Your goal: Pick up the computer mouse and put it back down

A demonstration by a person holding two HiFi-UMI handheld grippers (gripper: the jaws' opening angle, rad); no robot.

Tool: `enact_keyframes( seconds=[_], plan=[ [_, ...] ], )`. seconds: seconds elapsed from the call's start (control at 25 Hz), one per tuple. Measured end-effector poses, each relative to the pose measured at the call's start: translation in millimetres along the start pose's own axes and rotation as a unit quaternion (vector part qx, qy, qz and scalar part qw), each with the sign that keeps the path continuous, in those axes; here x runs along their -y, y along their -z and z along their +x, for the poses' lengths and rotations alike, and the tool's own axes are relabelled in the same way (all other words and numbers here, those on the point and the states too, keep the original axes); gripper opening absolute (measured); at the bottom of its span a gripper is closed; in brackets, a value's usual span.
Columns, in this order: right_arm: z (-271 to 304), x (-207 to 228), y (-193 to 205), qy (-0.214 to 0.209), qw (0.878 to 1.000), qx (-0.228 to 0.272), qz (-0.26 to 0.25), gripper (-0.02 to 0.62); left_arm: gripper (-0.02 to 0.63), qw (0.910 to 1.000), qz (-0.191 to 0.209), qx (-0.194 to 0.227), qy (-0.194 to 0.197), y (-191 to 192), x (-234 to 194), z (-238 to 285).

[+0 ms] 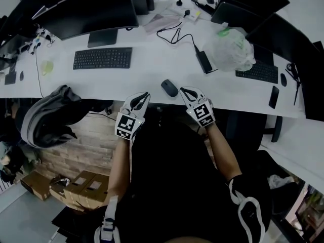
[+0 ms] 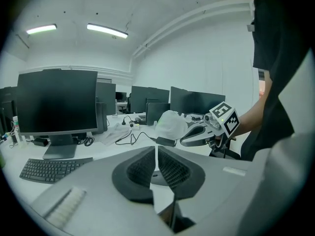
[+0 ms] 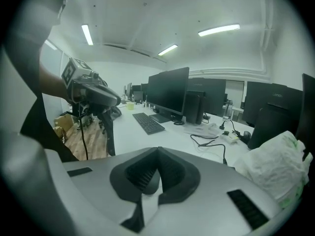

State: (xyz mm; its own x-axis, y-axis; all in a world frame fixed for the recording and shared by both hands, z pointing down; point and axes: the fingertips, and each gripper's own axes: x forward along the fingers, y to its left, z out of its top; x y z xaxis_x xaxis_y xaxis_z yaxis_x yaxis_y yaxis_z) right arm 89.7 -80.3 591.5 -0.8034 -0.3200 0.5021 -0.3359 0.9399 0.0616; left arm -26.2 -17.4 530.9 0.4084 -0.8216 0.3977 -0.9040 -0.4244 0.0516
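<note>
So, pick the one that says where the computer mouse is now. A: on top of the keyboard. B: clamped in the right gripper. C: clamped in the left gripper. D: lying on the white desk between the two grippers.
D: the head view shows the computer mouse lying on the white desk, apart from the left gripper and right gripper, both shut on nothing.

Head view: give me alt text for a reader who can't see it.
A person holds the left gripper and right gripper, jaws shut and empty, at the near edge of a white desk, a black computer mouse lying between them. Behind sit a keyboard, monitor and plastic bag.
</note>
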Motion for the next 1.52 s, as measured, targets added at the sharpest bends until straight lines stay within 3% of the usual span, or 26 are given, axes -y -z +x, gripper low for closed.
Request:
enact_keyframes(
  seconds=[0.64,1.52],
  plan=[
    [-5.9,7.4,-19.8,0.007,1.000,0.014,-0.003,0.002,0.000,0.9999,0.004,0.003,-0.010,-5.6,-9.8,-6.6],
    [-13.7,7.5,-8.2,0.005,1.000,0.017,-0.002,0.002,0.000,0.9999,0.014,-0.007,-0.006,-6.7,4.1,-5.1]
  ],
)
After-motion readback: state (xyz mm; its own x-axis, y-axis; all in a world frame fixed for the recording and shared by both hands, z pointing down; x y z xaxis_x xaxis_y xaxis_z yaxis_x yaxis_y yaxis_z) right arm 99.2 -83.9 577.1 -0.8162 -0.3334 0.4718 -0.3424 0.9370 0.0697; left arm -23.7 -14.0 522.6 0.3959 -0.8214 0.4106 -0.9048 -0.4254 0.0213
